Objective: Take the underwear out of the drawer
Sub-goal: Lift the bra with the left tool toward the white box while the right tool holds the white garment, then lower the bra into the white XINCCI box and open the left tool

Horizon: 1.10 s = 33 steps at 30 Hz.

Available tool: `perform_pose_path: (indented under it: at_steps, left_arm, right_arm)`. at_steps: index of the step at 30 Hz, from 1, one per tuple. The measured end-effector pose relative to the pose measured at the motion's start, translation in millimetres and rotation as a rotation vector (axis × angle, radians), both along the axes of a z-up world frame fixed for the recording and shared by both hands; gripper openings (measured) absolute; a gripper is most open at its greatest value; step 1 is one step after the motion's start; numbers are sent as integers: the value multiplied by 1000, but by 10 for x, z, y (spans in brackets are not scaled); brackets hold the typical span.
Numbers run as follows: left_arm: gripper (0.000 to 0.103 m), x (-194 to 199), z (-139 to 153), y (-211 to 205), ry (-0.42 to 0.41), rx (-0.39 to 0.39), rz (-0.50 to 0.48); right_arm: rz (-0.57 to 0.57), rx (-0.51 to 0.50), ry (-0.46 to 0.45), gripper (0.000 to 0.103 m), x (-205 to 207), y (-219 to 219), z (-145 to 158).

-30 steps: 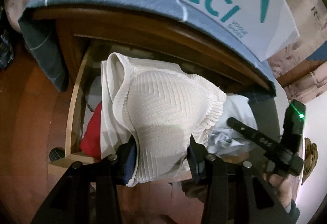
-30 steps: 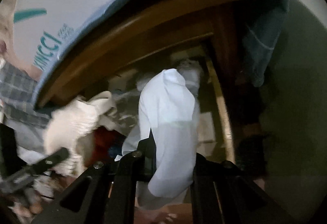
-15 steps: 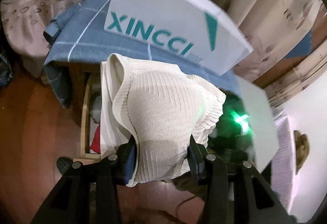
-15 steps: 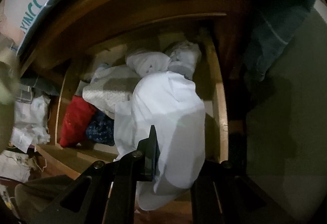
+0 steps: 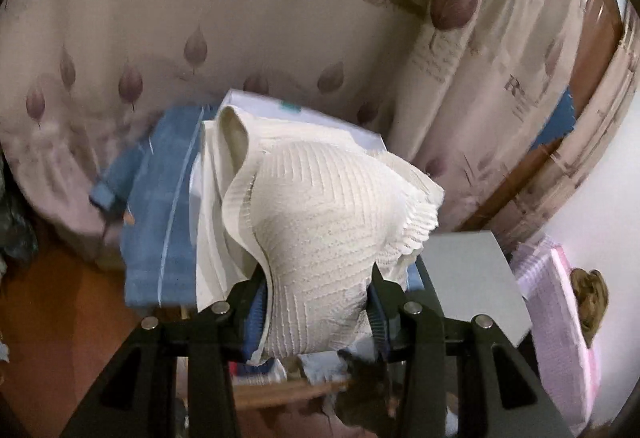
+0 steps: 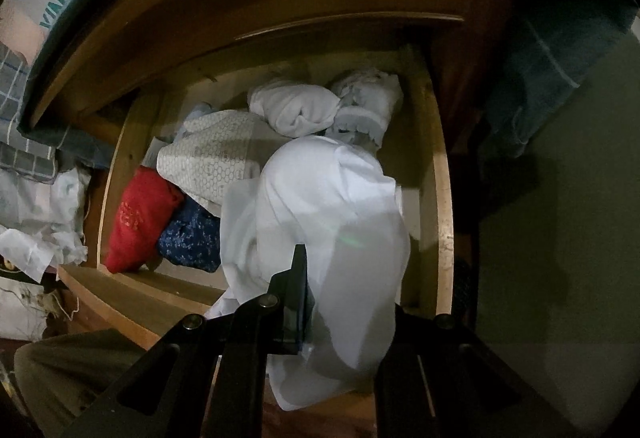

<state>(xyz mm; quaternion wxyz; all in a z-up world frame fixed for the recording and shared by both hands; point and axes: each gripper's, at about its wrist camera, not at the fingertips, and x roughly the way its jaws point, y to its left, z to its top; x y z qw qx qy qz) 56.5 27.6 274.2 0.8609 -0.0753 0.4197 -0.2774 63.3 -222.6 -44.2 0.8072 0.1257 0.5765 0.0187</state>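
Now your left tongs (image 5: 316, 302) pinch cream ribbed underwear (image 5: 320, 238) before a leaf-print curtain (image 5: 280, 18). Beyond your right tongs (image 6: 344, 302), pinching white underwear (image 6: 328, 214), the wooden drawer (image 6: 444, 198) holds red (image 6: 140, 214), blue (image 6: 192, 234) and pale folded garments.

Left wrist exposure: you get an evenly bright view; the curtain (image 5: 280, 18) is softly lit.
Left wrist blur: motion smear on the blue cloth (image 5: 160, 218) and curtain print.
Right wrist exposure: dim; the drawer (image 6: 440, 206) interior sits in shadow under the cabinet top.
Right wrist highlight: the white garment (image 6: 332, 214) is brightest, with a faint green glint.
Edges: strong fisheye bending, black corners.
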Motion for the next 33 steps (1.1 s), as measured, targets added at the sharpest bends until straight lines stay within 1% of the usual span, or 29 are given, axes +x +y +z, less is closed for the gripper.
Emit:
perform_pose_path:
  at_steps: [4, 5, 7, 11, 12, 14, 17, 21, 23, 24, 29, 33]
  left_arm:
    - [43, 409, 116, -290, -18, 45, 3]
    - [43, 523, 115, -385, -26, 70, -8]
    - [43, 728, 60, -510, -27, 93, -6]
    - [43, 1189, -210, -768, -29, 193, 6]
    - [43, 1242, -291, -786, -30, 208, 17]
    - [43, 1390, -481, -789, -14, 223, 24]
    - [43, 1556, -770, -728, 37, 244, 71]
    - [43, 1590, -1025, -640, 77, 253, 107]
    - [43, 1518, -1047, -667, 41, 287, 113]
    - [43, 1482, -1056, -671, 41, 293, 130]
    - [43, 1320, -1048, -663, 89, 273, 196]
    - [43, 1271, -1040, -697, 107, 282, 231]
  right_arm:
    - [-5, 8, 5, 10, -2, -5, -13]
    - [-3, 7, 5, 10, 0, 0, -13]
    - [1, 2, 8, 10, 5, 4, -23]
    - [7, 9, 14, 10, 4, -5, -31]
    - [6, 13, 15, 10, 5, -10, -33]
    - [5, 20, 18, 10, 10, -20, -39]
    - [6, 24, 23, 10, 17, -24, -50]
    - [12, 19, 26, 11, 27, -3, -57]
    - [14, 15, 23, 11, 29, 8, -53]
    - [15, 15, 24, 11, 31, 8, -55]
    - [7, 18, 25, 11, 22, -10, -57]
    - [9, 13, 23, 11, 17, 9, -58]
